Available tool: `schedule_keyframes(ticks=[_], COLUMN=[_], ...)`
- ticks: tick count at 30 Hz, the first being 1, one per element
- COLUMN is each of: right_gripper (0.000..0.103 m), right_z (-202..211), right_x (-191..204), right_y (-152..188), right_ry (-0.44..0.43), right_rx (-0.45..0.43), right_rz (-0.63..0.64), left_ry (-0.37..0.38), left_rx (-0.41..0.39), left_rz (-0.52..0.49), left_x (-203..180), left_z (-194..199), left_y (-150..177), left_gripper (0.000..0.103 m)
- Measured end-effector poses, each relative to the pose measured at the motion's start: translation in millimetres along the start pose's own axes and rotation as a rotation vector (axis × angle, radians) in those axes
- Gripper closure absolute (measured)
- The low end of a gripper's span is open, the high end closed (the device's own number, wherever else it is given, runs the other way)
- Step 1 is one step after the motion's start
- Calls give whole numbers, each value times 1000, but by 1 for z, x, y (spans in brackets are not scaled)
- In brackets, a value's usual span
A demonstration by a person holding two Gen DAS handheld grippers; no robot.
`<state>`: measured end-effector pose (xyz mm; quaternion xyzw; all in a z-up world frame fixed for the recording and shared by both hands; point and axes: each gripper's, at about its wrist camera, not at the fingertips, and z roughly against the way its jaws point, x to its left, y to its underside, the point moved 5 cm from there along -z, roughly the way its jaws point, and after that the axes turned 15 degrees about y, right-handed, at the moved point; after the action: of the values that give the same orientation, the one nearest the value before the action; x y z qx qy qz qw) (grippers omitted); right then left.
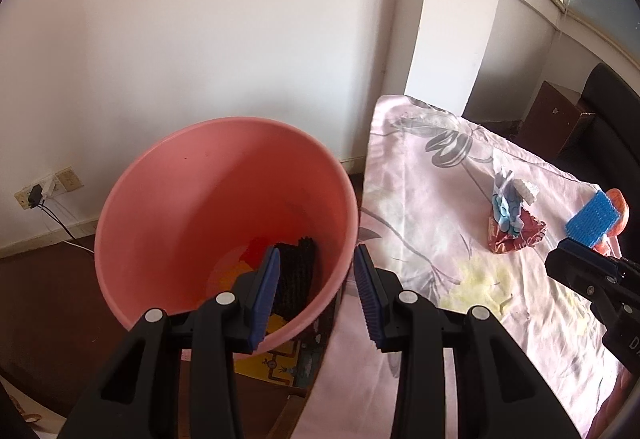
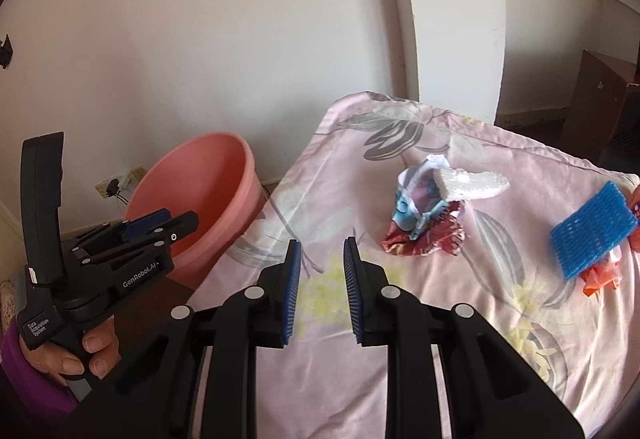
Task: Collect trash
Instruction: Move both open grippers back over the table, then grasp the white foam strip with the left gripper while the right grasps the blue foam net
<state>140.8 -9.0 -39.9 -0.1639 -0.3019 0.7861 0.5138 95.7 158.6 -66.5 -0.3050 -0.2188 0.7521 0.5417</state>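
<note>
A pink bucket [image 1: 192,199] stands on the floor left of the table, with black mesh and red and orange scraps at its bottom. My left gripper [image 1: 317,251] hovers open over the bucket's right rim, with nothing between its pads. It also shows in the right wrist view, as the left gripper [image 2: 172,221] in front of the bucket [image 2: 208,175]. My right gripper [image 2: 323,243] is open and empty above the table's near left part. Further right lie a crumpled wrapper pile [image 2: 424,227] with white foam [image 2: 472,183], a blue foam net [image 2: 592,235] and an orange scrap [image 2: 600,275].
A pink floral cloth [image 2: 400,339] covers the table. A wall socket with a black plug [image 1: 36,195] sits low behind the bucket. A white pillar [image 1: 452,19] and a brown cabinet [image 1: 556,123] stand beyond the table. A hand in a purple sleeve [image 2: 24,375] holds the left gripper.
</note>
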Motion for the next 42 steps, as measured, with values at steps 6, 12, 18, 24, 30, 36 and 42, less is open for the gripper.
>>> schedule_keyframes(ticks=[6,12,18,24,30,36,42], right_gripper=[81,81,81,81,81,81,61], right_z=[9,13,17,20,20,23,25], right_x=[-38,-75,-104,-125,-143,-164,-189], right_y=[11,22,31,38,45,52,58], right_ry=[61,112,150,182,205,234,272], right_rx=[-7,3,8,8,17,13,1], right_rz=[-48,-113,-178,-222,-263,-313,-378], left_ry=[38,73,106,217,313,373,373], left_rx=[25,43,64,85,112,129,106], left_rz=[-70,-119,-157,-198,-239,-315,-336], left_x=[-31,-57,-74,-101,-132,-170,-185], left_z=[-11,-20,-25,-31,-39,-51,-71], left_y=[2,2,4,5,4,2,-27], left_gripper=[66,66,66,63,59,59,59])
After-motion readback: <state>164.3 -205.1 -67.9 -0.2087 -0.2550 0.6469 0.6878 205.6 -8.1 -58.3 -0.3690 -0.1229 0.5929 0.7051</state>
